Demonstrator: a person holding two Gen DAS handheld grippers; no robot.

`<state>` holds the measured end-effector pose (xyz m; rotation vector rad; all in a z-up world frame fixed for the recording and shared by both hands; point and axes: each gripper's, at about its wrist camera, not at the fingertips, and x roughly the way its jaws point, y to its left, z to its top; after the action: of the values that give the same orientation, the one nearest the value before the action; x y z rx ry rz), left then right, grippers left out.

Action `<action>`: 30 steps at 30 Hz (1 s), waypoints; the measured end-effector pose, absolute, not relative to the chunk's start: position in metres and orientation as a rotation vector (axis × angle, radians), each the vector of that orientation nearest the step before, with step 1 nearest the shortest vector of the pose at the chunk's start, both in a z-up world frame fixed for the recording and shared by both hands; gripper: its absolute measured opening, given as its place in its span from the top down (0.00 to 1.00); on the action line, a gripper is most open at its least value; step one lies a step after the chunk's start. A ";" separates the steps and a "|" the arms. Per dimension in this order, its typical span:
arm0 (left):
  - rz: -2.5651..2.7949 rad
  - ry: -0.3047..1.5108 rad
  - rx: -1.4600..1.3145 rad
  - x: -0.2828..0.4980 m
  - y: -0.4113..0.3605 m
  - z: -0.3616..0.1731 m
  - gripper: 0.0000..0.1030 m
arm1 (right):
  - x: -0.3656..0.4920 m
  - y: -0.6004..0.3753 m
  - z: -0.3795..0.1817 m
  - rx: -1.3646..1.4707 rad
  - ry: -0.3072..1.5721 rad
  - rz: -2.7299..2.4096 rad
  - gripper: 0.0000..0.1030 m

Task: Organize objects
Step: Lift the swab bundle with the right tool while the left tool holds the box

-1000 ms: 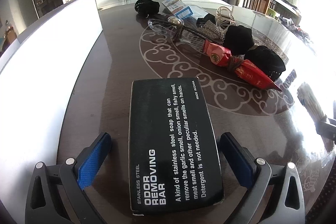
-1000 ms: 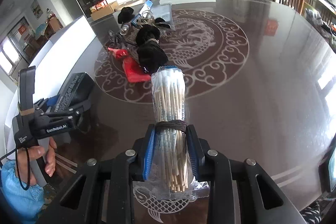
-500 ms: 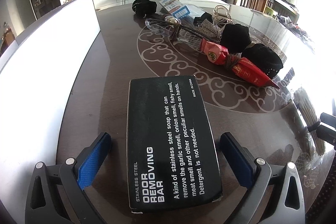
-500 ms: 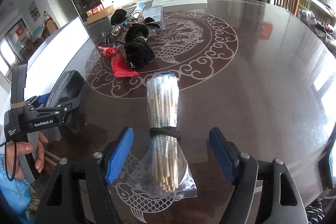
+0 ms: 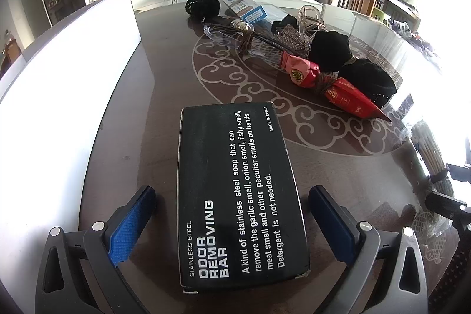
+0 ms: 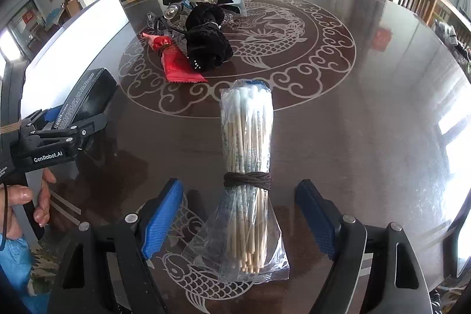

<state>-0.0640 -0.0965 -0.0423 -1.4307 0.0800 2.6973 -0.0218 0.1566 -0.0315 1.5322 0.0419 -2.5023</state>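
Right gripper tilted steeply down, jaws just spread, astride the swab bundle.

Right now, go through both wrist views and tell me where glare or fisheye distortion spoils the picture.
Left wrist view: window glare whitens the right side of the table, washing out the swab bundle; the white panel at left is blown out and bowed by the fisheye; the black box print stays sharp. Right wrist view: glare streaks the table's right edge; the swab bundle is crisp; corners vignette black.
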 end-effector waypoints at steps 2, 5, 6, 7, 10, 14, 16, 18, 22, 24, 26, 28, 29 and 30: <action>2.701 0.077 -1.430 -0.064 -0.097 -0.042 0.00 | -0.023 0.154 -0.032 1.543 0.054 -2.494 0.21; 2.702 0.076 -1.429 -0.063 -0.097 -0.042 0.00 | -0.025 0.153 -0.032 1.559 0.067 -2.489 0.21; 2.702 0.077 -1.429 -0.063 -0.097 -0.042 0.00 | -0.026 0.152 -0.032 1.563 0.071 -2.488 0.21; 2.702 0.076 -1.429 -0.063 -0.097 -0.042 0.00 | -0.026 0.152 -0.032 1.567 0.075 -2.487 0.21; 2.703 0.076 -1.428 -0.063 -0.097 -0.042 0.00 | -0.028 0.150 -0.032 1.576 0.084 -2.482 0.21; 2.703 0.076 -1.428 -0.063 -0.097 -0.042 0.00 | -0.029 0.147 -0.033 1.584 0.109 -2.478 0.19; 2.704 0.076 -1.428 -0.063 -0.097 -0.042 0.00 | -0.029 0.145 -0.033 1.588 0.122 -2.473 0.17; 2.705 0.076 -1.428 -0.063 -0.097 -0.042 0.00 | -0.030 0.143 -0.034 1.595 0.137 -2.471 0.17; 2.691 0.080 -1.441 -0.063 -0.097 -0.041 0.00 | -0.033 0.141 -0.034 1.612 0.147 -2.464 0.16; 2.689 0.080 -1.440 -0.064 -0.097 -0.040 0.06 | -0.034 0.140 -0.034 1.618 0.142 -2.457 0.18; 2.714 0.095 -1.364 -0.059 -0.095 -0.033 0.44 | -0.032 0.138 -0.030 1.597 0.191 -2.483 0.68; 2.688 0.055 -1.352 -0.058 -0.097 -0.032 0.44 | -0.032 0.140 -0.027 1.597 0.173 -2.477 0.72; 2.675 0.026 -1.342 -0.057 -0.098 -0.031 0.45 | -0.032 0.142 -0.026 1.594 0.143 -2.478 0.72; 2.663 -0.015 -1.326 -0.054 -0.099 -0.029 0.45 | -0.031 0.143 -0.024 1.584 0.131 -2.486 0.72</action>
<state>-0.0538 -0.0994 -0.0285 -1.3259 -0.0146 2.6632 -0.0308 0.1427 -0.0239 1.5844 0.1305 -2.4860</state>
